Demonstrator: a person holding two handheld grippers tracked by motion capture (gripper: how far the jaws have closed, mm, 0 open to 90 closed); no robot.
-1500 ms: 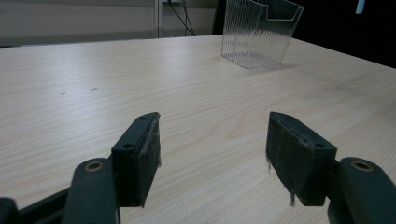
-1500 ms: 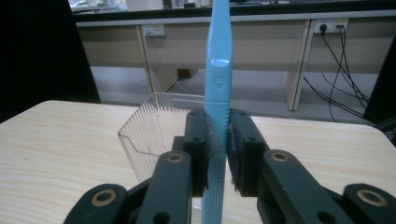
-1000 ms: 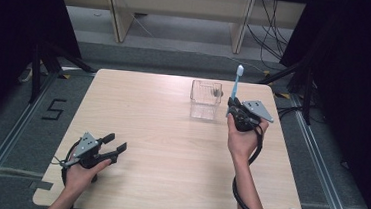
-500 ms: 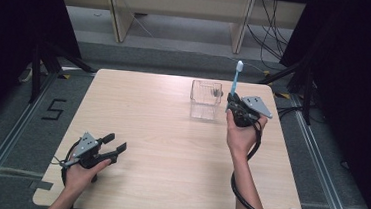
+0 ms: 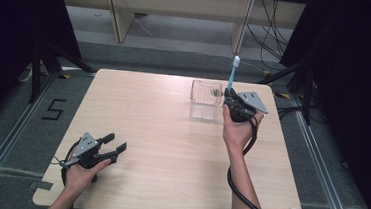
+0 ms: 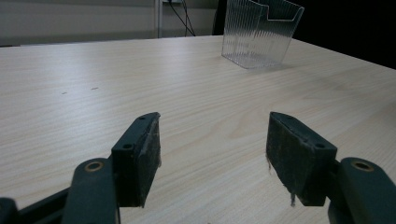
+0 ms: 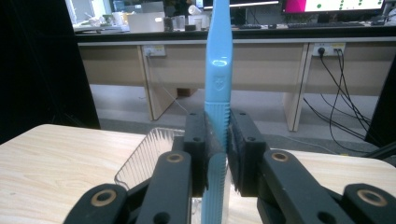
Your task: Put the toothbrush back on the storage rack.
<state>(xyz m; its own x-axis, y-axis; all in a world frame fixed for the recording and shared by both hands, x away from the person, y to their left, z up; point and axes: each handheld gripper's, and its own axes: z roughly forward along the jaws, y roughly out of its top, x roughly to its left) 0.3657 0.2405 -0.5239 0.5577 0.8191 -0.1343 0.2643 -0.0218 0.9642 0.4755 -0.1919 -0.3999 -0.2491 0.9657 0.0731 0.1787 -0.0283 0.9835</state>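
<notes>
A light blue toothbrush [image 5: 233,74] stands upright, clamped in my right gripper [image 5: 233,96] just right of a clear ribbed plastic holder [image 5: 205,100] at the far right of the wooden table [image 5: 161,132]. Seen from the right gripper view, the toothbrush [image 7: 218,70] rises between the shut jaws of the gripper [image 7: 217,135], and the holder [image 7: 148,156] sits just below and left. My left gripper [image 5: 114,145] rests low at the table's near left, open and holding nothing. Through the left gripper view, its jaws stand wide apart around the gripper midpoint [image 6: 212,149], and the holder [image 6: 260,30] is far ahead.
Desk legs [image 5: 118,14] and cables [image 5: 275,21] lie on the floor beyond the table's far edge. Black stands [image 5: 42,53] flank the table. A "5" marking [image 5: 55,109] is on the floor at left.
My right gripper with the toothbrush has shifted slightly, staying beside the holder. The left gripper has kept still.
</notes>
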